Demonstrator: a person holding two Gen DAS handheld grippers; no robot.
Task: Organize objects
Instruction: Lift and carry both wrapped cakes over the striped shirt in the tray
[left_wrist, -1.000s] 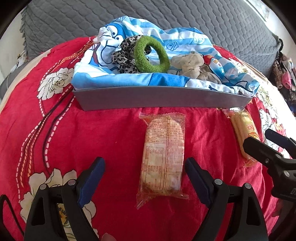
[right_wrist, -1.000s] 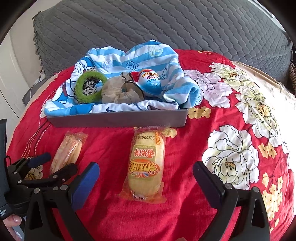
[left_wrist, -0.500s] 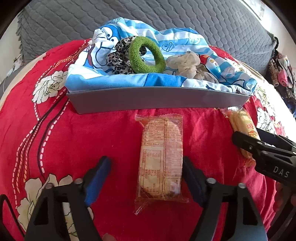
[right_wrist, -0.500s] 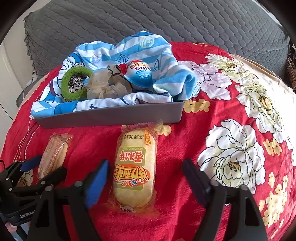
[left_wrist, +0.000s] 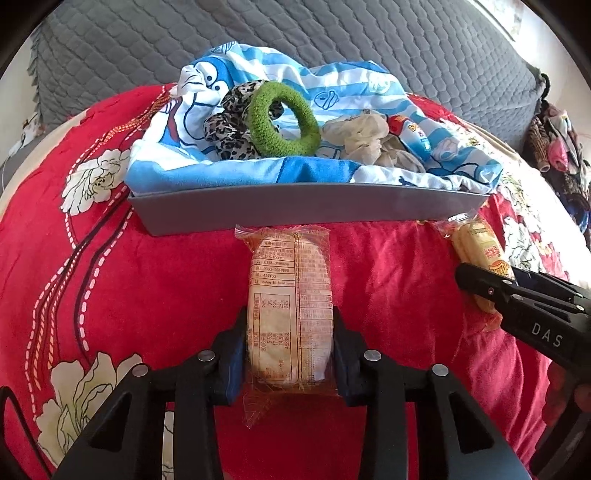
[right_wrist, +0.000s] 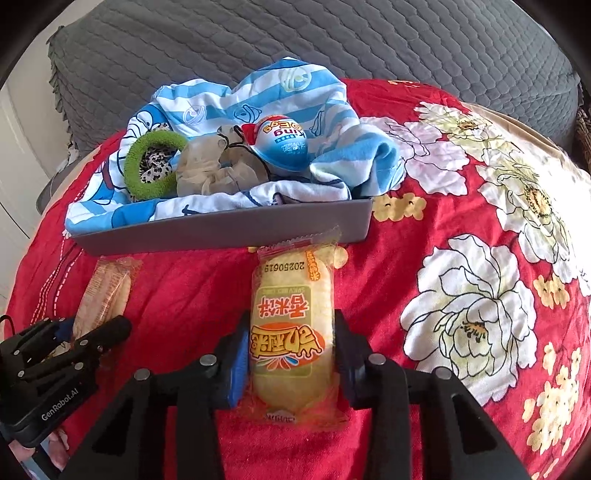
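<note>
A clear-wrapped snack packet (left_wrist: 290, 280), label side up, lies on the red flowered bedspread in front of the grey tray (left_wrist: 295, 210). My left gripper (left_wrist: 290, 332) is closing on its near half, and the blue pads touch both long sides. A yellow snack packet (right_wrist: 291, 295) lies in front of the tray's right end (right_wrist: 314, 225). My right gripper (right_wrist: 291, 339) is closing on it the same way, pads against its sides. Each gripper also shows at the edge of the other's view, the right gripper (left_wrist: 491, 288) and the left gripper (right_wrist: 92, 332).
The tray holds a blue striped cloth (left_wrist: 332, 88), a green scrunchie (left_wrist: 282, 118), a leopard scrunchie (left_wrist: 229, 125), a beige scrunchie (right_wrist: 210, 166) and a toy egg (right_wrist: 282, 144). A grey quilted cushion (left_wrist: 295, 37) rises behind. Clothes (left_wrist: 554, 140) are piled at the far right.
Both grippers' jaws have come together from wide open onto the sides of their packets. Neither hand has shifted much, and the packets still lie on the bedspread.
</note>
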